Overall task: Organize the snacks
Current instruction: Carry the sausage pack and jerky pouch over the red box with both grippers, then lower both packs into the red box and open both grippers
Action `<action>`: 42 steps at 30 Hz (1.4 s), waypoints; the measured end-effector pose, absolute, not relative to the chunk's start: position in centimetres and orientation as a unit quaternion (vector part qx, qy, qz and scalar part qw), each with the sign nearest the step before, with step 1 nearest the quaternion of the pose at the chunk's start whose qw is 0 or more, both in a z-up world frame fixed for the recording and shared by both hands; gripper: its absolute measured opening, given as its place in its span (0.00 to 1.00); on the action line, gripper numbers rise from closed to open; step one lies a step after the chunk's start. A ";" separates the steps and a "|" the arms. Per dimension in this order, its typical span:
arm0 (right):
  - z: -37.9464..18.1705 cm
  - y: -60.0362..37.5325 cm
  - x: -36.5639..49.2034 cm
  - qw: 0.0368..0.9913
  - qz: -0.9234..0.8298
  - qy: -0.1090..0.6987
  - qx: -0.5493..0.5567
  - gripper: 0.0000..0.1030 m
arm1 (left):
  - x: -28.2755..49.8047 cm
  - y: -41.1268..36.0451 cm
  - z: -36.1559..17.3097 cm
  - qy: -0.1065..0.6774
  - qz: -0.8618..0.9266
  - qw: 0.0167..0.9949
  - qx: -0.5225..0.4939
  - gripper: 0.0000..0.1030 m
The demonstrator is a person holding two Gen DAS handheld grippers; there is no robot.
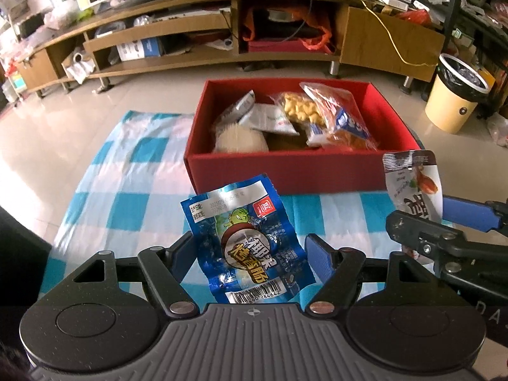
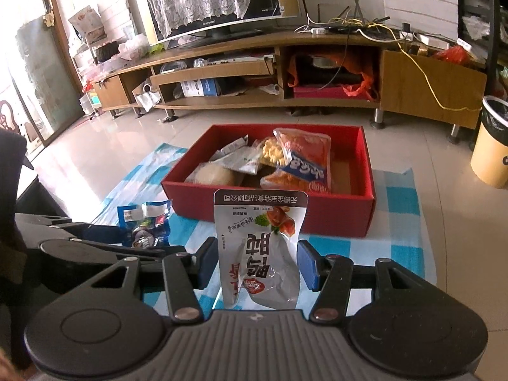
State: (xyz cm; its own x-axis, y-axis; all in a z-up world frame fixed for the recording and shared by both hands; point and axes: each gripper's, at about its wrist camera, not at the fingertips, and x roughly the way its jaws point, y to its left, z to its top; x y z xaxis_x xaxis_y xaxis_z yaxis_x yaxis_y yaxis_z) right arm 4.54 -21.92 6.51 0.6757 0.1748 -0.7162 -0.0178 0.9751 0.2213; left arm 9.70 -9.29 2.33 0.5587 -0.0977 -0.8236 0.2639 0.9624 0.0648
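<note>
Left claw (image 1: 249, 255): clamped on a blue snack packet (image 1: 246, 244), which stands upright between the two blue pads, barcode end nearest the camera. Right claw (image 2: 255, 262): clamped on a white snack pouch (image 2: 258, 247), also upright, its printed top edge rising above the pads; the same pouch and claw appear at the right edge of the left wrist view. Both packets are held clear of the blue-and-white checked cloth (image 1: 133, 171) spread on the floor, short of the red box (image 1: 285, 171), which sits on the cloth just ahead of both claws.

Inside the box lie several items already collected: a pale round bun (image 1: 241, 139) at the near left, small grey sachets (image 1: 266, 117) in the middle, and an orange-and-clear bag of puffed snacks (image 1: 333, 114) toward the right. The right end of the box floor looks bare in the right wrist view.

Judged progress: late stage. No loose snacks are visible on the cloth; the two gripped packets appear to be the last. Remaining: carry each over the near wall of the box and release it inside.
</note>
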 end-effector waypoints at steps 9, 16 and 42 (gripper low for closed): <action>7.0 -22.7 6.9 0.915 0.046 0.387 0.104 0.49 | 12.4 -10.1 3.0 0.446 -0.098 0.885 0.094 0.76; 7.2 -23.4 9.2 0.917 0.042 0.382 0.109 0.49 | 14.7 -10.7 3.4 0.440 -0.092 0.888 0.094 0.76; 5.1 -25.4 18.8 0.909 0.025 0.399 0.121 0.49 | 23.5 -13.0 1.7 0.447 -0.062 0.886 0.109 0.76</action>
